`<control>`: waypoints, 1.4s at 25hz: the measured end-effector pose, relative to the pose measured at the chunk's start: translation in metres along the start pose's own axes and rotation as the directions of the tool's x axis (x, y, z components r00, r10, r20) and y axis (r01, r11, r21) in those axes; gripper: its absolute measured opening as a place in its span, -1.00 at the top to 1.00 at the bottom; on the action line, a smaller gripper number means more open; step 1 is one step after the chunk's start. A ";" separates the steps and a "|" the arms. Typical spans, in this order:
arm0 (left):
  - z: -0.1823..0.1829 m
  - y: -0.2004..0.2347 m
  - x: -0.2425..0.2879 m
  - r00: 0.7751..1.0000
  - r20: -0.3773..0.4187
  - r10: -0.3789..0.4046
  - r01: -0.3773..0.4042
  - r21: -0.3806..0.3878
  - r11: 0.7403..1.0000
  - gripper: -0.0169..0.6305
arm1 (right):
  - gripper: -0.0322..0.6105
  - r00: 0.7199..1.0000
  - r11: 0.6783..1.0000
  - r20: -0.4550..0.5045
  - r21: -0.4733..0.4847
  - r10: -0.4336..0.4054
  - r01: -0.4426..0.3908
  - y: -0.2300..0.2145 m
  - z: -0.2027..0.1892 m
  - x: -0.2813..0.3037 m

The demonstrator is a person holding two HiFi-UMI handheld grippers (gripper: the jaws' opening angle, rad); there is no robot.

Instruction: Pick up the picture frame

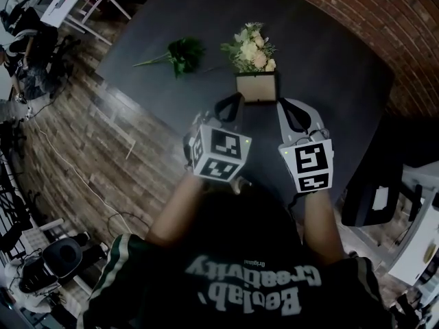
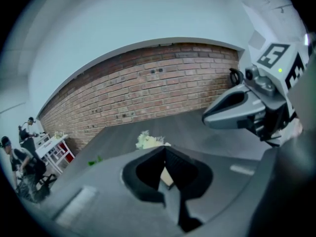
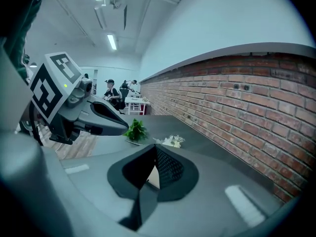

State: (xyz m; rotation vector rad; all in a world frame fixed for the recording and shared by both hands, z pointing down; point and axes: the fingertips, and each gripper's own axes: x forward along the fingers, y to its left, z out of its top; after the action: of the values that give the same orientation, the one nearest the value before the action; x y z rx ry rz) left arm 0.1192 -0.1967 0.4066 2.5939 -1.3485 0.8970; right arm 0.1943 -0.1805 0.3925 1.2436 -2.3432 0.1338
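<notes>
Your own claws hide most of the picture frame in both gripper views, where only a pale sliver shows past each closed pair. In the head view you can't tell whether it stands or lies flat. It is a dark rim around a tan panel, on the dark surface just before the flower bunch. Your left claw and right claw flank its near edge, both pressed together and empty.

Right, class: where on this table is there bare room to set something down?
Bare: the table right of the bouquet and picture frame, toward the brick wall; also the strip between the green sprig and the table's floor-side edge. Crowded: around that frame, with the left gripper and right gripper at its near corners.
</notes>
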 end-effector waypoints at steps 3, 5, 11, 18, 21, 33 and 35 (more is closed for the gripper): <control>-0.006 -0.003 0.003 1.000 -0.016 0.011 -0.011 -0.019 1.000 0.94 | 0.88 1.000 1.000 -0.006 0.016 0.012 -0.011 0.000 -0.008 0.002; -0.012 -0.005 0.004 0.999 -0.036 0.009 -0.010 -0.025 1.000 0.94 | 0.86 1.000 1.000 -0.013 0.023 0.014 -0.014 0.000 -0.013 0.004; -0.024 0.002 0.012 0.998 -0.060 0.025 -0.028 -0.049 0.998 0.85 | 0.74 0.999 0.999 -0.032 0.037 0.012 -0.010 -0.003 -0.021 0.016; -0.044 0.007 0.033 0.995 -0.102 -0.022 0.014 -0.082 0.997 0.73 | 0.67 0.997 0.998 -0.072 0.057 0.000 0.004 -0.009 -0.032 0.037; -0.051 0.012 0.044 0.993 -0.115 -0.028 0.017 -0.095 0.995 0.69 | 0.63 0.996 0.998 -0.090 0.063 -0.003 0.009 -0.014 -0.037 0.049; -0.094 0.022 0.087 0.978 -0.188 -0.088 0.060 -0.152 0.987 0.51 | 0.48 0.981 0.993 -0.193 0.115 0.002 0.020 -0.031 -0.073 0.093; -0.099 0.026 0.095 0.977 -0.194 -0.086 0.052 -0.176 0.983 0.50 | 0.47 0.978 0.992 -0.208 0.121 0.001 0.025 -0.035 -0.079 0.099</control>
State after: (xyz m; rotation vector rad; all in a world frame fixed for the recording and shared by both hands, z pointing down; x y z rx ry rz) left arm 0.0952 -0.2489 0.5338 2.3373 -1.2162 0.9580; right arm 0.2042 -0.2521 0.5023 1.2367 -2.1746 0.3910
